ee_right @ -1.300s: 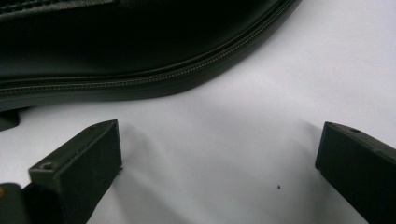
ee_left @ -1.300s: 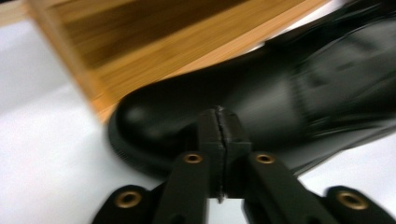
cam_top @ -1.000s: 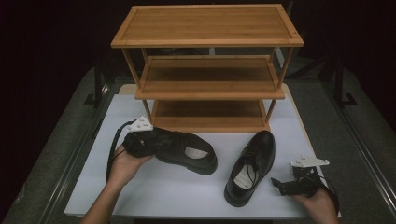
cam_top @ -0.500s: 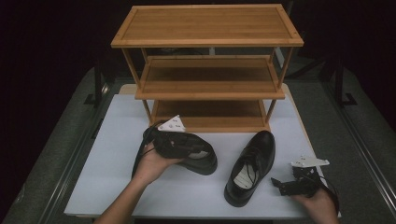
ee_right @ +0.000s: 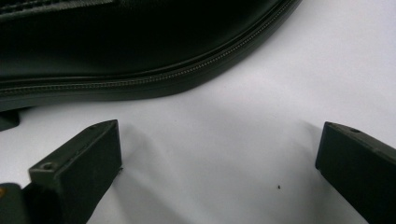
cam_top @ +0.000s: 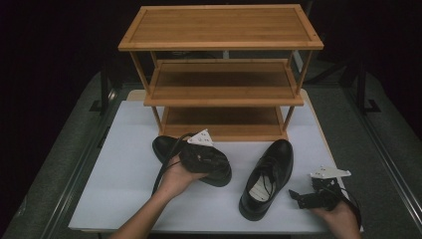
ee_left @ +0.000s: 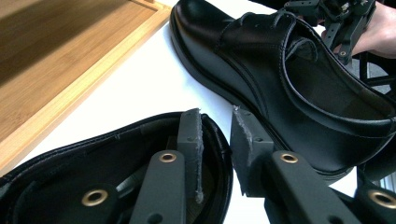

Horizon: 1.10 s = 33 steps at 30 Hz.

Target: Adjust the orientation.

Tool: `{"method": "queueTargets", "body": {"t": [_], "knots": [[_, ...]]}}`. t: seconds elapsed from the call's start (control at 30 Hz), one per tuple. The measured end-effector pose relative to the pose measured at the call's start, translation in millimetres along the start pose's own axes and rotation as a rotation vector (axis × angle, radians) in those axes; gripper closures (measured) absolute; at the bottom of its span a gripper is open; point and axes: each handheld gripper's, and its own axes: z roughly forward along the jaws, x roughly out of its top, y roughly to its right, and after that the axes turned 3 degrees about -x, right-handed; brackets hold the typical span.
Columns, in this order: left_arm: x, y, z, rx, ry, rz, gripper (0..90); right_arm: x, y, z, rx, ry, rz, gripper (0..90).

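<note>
Reaching in from the lower edge of the high view, the left forearm is angled up and to the right, its hand cupped under the left gripper (cam_top: 211,157), which lies over the heel end of the left shoe (cam_top: 171,148). In the left gripper view, one jaw is seen inside the shoe opening and the other outside it, with the shoe's rim wall (ee_left: 219,158) standing in the narrow gap between them. The jaws have just been closing; the rim is seen against the inner pad, while a sliver of space shows before the outer one, so a firm pinch cannot be confirmed. This shoe rests on the white tabletop (cam_top: 119,174) just in front of the wooden shoe rack (cam_top: 221,84), its toe pointing left. The right hand is held low at the near right corner of the tabletop, with the right gripper (cam_top: 306,196) pointed left toward the right shoe (cam_top: 268,174). Its jaws are spread wide and hold nothing; bare tabletop is seen between them, the shoe's sole edge (ee_right: 154,84) just beyond. The rack's three shelves carry nothing.
</note>
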Motion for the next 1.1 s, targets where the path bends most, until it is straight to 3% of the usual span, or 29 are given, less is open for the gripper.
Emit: {"method": "queueTargets", "body": {"t": [0.27, 1.1], "knots": [[-3.4, 3.6, -4.0, -0.013, 0.003, -0.005, 81.7, -0.1, 0.3, 0.0, 0.0, 0.0, -0.002, 0.0], [-44.2, 45.8, -46.8, -0.058, -0.009, 0.033, 84.1, -0.1, 0.1, 0.0, -0.001, 0.0, -0.003, 0.0]]}}
